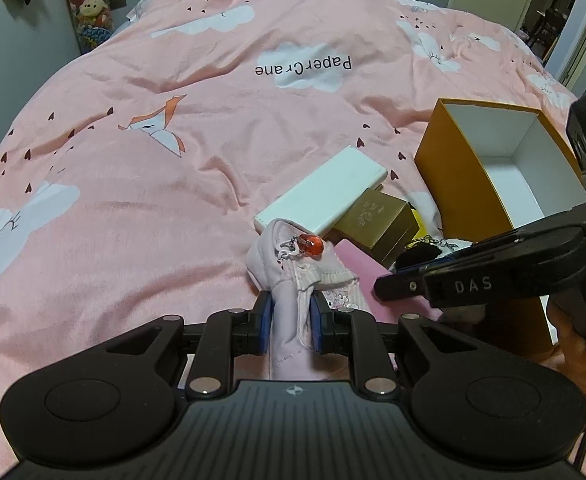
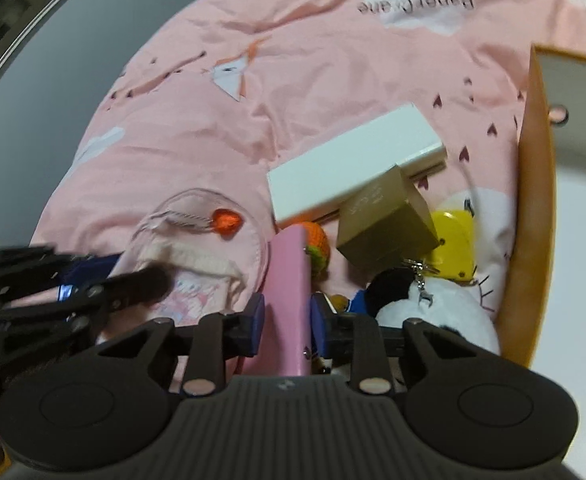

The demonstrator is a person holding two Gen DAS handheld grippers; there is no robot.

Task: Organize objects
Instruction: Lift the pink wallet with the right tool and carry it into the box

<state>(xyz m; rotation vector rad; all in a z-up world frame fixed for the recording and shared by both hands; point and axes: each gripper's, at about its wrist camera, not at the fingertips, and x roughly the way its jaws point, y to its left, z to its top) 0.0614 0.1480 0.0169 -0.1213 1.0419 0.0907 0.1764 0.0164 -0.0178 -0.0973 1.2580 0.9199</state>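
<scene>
On the pink duvet (image 1: 153,184) lies a pile of small things. My left gripper (image 1: 291,324) is shut on a pale pink cloth pouch (image 1: 285,280) that carries a red bead charm (image 1: 312,245). That pouch (image 2: 197,248) and its bead (image 2: 227,219) also show in the right wrist view, with the left gripper (image 2: 145,280) blurred beside them. My right gripper (image 2: 287,320) has its blue pads against the two sides of a flat pink box (image 2: 287,280). From the left wrist view the right gripper (image 1: 391,286) reaches in over the pink box (image 1: 363,266).
A white flat box (image 2: 349,172) leans on a gold box (image 2: 385,224). Around them lie a yellow item (image 2: 453,240), a black-and-white plush (image 2: 433,308) and an orange knitted piece (image 2: 319,244). An open orange carton (image 1: 449,160) with a white inside stands at the right.
</scene>
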